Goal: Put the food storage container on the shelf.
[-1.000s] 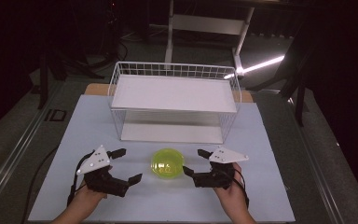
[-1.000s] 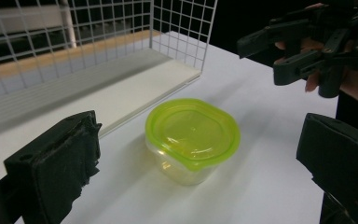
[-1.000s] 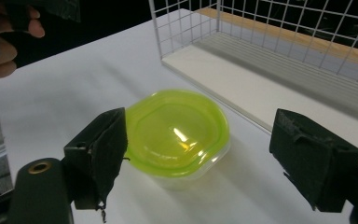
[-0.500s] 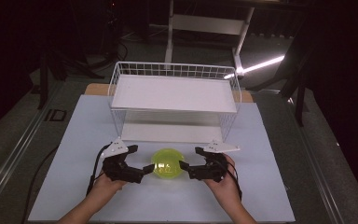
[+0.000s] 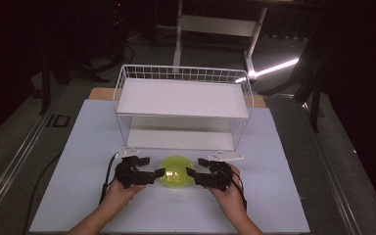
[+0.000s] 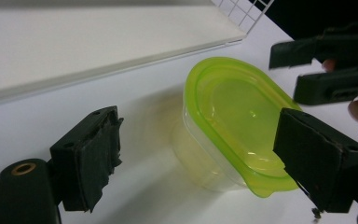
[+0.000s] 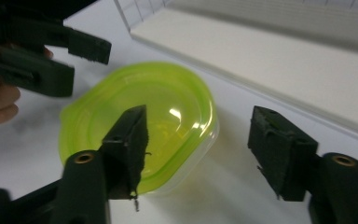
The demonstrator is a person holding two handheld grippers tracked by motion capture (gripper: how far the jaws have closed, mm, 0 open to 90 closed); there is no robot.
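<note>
My left gripper and right gripper, both jaws wide apart and empty, flank the tub between them.

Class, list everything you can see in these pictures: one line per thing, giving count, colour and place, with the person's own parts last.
Container: one, clear with a yellow-green lid, on the mat near the front, between the two grippers.
Wire basket: one, white, at the back of the mat, holding two white shelves.
Mat: one, pale blue-white, covering the table.
Frame: one, white, on the floor behind the table.
Left gripper: one, black, jaws open, at the container's left side.
Right gripper: one, black, jaws open, at the container's right side.
Hands: two, each holding a gripper, entering from the bottom edge.
</note>
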